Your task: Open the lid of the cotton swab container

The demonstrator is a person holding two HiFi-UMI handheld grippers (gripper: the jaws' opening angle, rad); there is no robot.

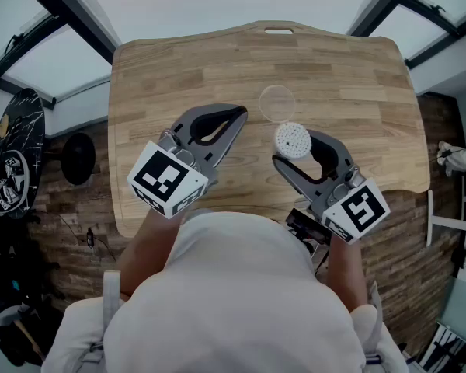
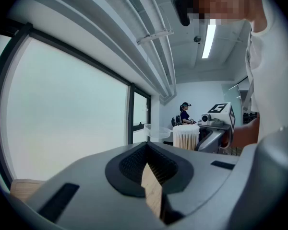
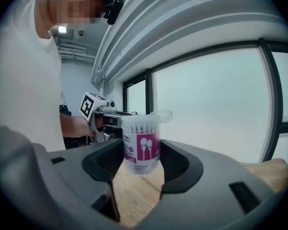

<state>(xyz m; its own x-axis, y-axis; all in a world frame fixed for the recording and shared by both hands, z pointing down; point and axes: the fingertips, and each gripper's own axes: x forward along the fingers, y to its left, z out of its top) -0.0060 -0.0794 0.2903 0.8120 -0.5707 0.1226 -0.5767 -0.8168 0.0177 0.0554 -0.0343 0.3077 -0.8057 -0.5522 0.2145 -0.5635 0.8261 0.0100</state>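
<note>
Wooden table (image 1: 179, 68) bears the cotton swab container (image 1: 293, 140) and a clear lid (image 1: 277, 102).

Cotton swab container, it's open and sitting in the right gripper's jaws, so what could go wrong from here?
1. The container is uncovered and packed with swabs while the right gripper clamps it. A tilt or jerk could probably spill them.
2. The clear lid lies on the table just beyond the container and is hard to see. Pushing forward might knock it away.
</note>
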